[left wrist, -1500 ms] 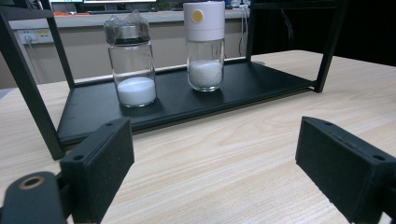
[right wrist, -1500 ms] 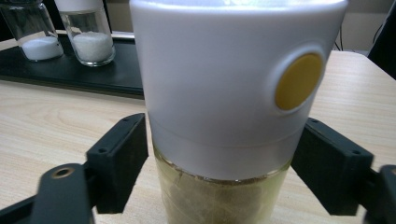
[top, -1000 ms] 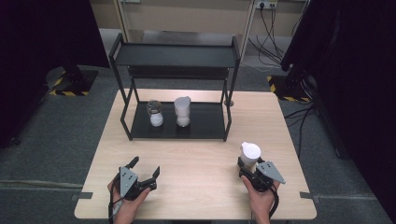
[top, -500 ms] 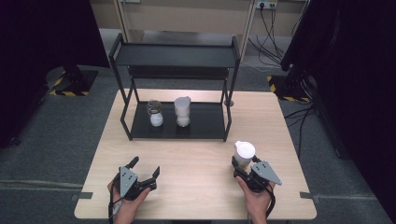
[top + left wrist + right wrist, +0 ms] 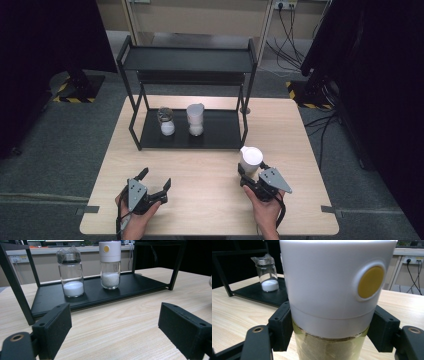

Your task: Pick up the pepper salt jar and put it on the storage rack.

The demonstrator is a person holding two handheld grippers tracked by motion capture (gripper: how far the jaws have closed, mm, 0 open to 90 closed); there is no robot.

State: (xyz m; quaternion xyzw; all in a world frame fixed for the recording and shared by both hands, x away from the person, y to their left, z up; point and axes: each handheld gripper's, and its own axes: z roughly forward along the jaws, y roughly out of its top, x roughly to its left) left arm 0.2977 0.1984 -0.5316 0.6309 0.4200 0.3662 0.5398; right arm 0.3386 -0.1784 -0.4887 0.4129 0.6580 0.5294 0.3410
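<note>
My right tool (image 5: 248, 176) is clamped on a white-capped jar (image 5: 250, 160), its two black jaws pressed against the clear body just under the cap. In the right gripper view the jar (image 5: 334, 290) stands upright, a round yellow button on the cap facing me and a tan powder inside the glass. From above, it sits at the near right of the wooden surface (image 5: 290, 130), in front of the rack's right post and apart from it.

My left tool (image 5: 154, 182) has its jaws spread wide with nothing between them, low over the near left of the surface; in the left gripper view the tool (image 5: 113, 332) looks over bare wood toward the rack.

The black two-tier rack (image 5: 220, 134) stands at the far middle of the surface. On its lower shelf are two containers side by side, near each other but not touching: a clear glass jar with a wrapped top (image 5: 70, 272) and, to its right, a second white-capped jar (image 5: 110, 263) with the same yellow button. Both hold white granules at the bottom. The upper shelf (image 5: 187, 59) looks bare from above.
</note>
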